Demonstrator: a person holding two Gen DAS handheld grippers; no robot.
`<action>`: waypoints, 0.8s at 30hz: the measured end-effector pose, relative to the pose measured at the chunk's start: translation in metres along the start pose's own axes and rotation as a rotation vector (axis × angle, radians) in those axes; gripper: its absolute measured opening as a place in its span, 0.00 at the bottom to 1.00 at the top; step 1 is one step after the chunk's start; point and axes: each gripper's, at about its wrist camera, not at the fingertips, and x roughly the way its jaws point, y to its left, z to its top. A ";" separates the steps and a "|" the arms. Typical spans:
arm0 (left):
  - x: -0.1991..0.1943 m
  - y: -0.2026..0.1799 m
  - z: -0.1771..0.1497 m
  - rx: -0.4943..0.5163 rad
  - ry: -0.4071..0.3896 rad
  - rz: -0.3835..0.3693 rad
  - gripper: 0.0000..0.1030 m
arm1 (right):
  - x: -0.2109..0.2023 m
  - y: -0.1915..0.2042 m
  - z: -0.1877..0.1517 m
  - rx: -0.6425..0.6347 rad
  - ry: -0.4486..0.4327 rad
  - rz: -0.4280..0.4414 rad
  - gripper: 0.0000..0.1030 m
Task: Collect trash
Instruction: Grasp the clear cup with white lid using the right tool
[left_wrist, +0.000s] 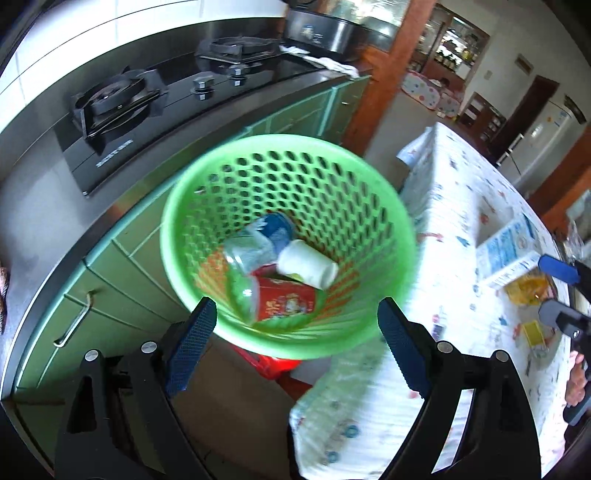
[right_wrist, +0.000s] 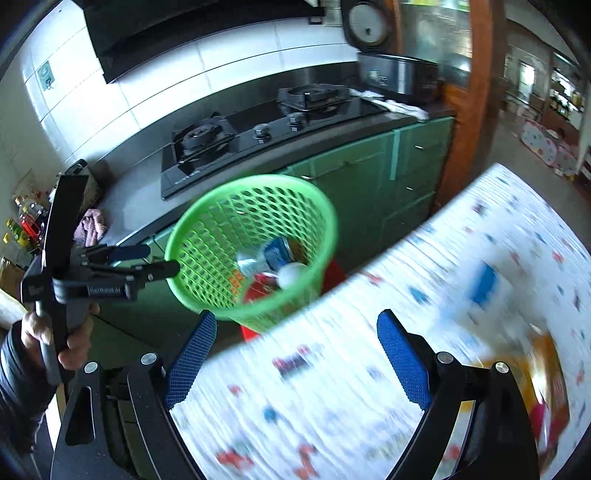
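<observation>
A green perforated basket stands beside the table on something red. In it lie a clear bottle with a blue label, a small white bottle and a red can. My left gripper hangs open and empty just above the basket's near rim. My right gripper is open and empty over the table's edge, with the basket ahead of it. On the table lie a blue-and-white carton and a yellow wrapper, close to the right gripper.
A patterned tablecloth covers the table at right. Green cabinets and a black gas stove run along the left. A hand holds the left gripper. A small yellow item lies on the cloth.
</observation>
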 end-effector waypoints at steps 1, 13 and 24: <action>-0.001 -0.008 -0.002 0.009 0.000 -0.010 0.86 | -0.009 -0.006 -0.010 0.010 -0.006 -0.013 0.83; 0.000 -0.093 -0.024 0.113 0.019 -0.098 0.86 | -0.096 -0.095 -0.119 0.177 -0.032 -0.226 0.83; 0.008 -0.159 -0.032 0.208 0.045 -0.148 0.86 | -0.132 -0.179 -0.207 0.395 -0.011 -0.341 0.83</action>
